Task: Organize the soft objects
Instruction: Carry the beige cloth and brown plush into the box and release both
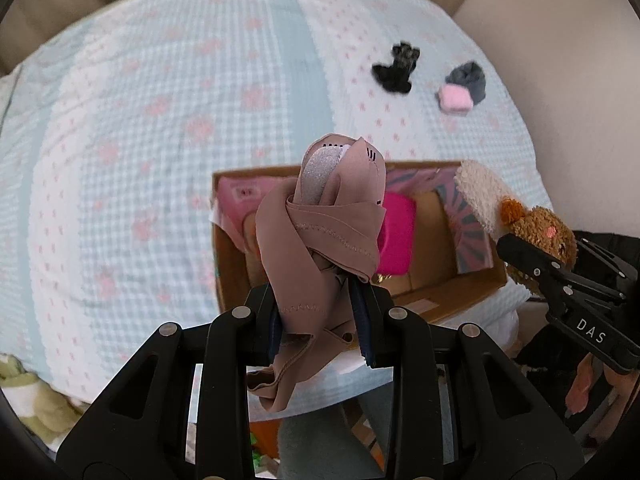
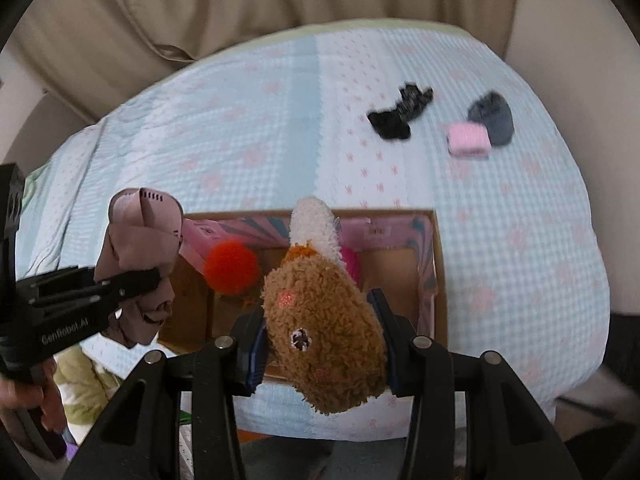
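Observation:
My left gripper [image 1: 318, 308] is shut on a bunched dusty-pink garment [image 1: 320, 220], held above the near left part of an open cardboard box [image 1: 452, 292]. My right gripper [image 2: 320, 320] is shut on a fuzzy brown sock with a bear face and white cuff [image 2: 324, 332], over the box's [image 2: 438, 280] near side. Each view shows the other gripper: the right one [image 1: 516, 258] with the brown sock [image 1: 544, 232], the left one [image 2: 154, 276] with the pink garment [image 2: 140, 236]. Inside the box lie a magenta item [image 1: 396, 236] and an orange pom-pom [image 2: 232, 266].
The box sits on a light-blue bedspread with pink flowers [image 1: 140, 140]. Farther back on it lie a black sock [image 2: 400, 116], a grey sock [image 2: 492, 118] and a folded pink piece [image 2: 468, 140]. Beige fabric [image 2: 240, 8] rises behind the bed. Green-and-white bedding [image 1: 32, 400] lies at lower left.

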### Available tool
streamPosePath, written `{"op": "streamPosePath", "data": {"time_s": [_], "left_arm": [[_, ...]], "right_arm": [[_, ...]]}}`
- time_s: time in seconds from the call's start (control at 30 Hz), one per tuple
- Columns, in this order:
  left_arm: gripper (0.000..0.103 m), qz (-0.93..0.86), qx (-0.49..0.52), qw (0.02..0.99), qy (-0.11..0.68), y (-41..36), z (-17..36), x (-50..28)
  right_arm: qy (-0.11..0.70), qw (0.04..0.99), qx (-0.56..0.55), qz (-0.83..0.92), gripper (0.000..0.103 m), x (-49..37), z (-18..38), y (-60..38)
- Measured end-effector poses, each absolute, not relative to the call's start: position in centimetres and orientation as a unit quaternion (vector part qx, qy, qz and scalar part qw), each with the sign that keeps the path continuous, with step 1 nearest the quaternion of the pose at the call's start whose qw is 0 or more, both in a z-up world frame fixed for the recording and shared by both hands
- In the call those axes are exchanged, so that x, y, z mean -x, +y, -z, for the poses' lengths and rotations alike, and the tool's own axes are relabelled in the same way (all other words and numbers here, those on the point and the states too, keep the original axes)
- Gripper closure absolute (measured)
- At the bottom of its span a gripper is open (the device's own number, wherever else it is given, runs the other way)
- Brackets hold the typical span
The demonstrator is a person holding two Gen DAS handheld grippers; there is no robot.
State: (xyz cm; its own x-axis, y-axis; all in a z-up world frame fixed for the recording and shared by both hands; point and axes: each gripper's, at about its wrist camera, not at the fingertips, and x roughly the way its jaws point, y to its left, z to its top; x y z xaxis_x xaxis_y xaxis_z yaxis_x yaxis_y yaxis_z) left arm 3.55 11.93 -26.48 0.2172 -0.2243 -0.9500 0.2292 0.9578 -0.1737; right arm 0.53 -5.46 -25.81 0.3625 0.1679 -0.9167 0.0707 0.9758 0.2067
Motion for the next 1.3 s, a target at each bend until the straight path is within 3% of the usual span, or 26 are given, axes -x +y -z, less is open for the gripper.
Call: {"op": "streamPosePath", "data": {"time_s": [0.73,0.8,0.83,0.87,0.9,0.97,1.3], "left_arm": [[0.076,0.183,-0.078,0.731,0.653,5.9,38.1,-6.8],[0.068,0.184,-0.09,0.729,0.653,5.8,38.4,-6.6],[0.045,0.184,-0.097,0.73,0.651,5.7,38.4,-6.5],[0.009,0.181,-0.111,0.734,0.645,5.6,38.2,-6.3],[0.001,0.182,-0.119,0.736,0.641,5.5,38.2,-6.1],[0.0,0.182,-0.133,0.742,0.631,5.4,37.8,-5.7],[0.0,0.176,-0.127,0.736,0.642,6.8,37.4,-5.4]], "right_arm": [[0.612,0.774,-0.149,0.055,0.061,-3.8,35.8,-8.1],[0.617,0.77,-0.156,0.047,0.061,-4.0,36.1,-8.2],[0.623,0.765,-0.161,0.04,0.06,-4.3,36.4,-8.2],[0.625,0.762,-0.164,0.036,0.055,-4.4,36.5,-8.1],[0.628,0.759,-0.171,0.031,0.049,-4.5,36.7,-8.1],[0.625,0.756,-0.191,0.026,0.0,-4.6,36.8,-8.4],[0.622,0.764,-0.173,0.015,0.0,-4.4,36.0,-8.1]]}}
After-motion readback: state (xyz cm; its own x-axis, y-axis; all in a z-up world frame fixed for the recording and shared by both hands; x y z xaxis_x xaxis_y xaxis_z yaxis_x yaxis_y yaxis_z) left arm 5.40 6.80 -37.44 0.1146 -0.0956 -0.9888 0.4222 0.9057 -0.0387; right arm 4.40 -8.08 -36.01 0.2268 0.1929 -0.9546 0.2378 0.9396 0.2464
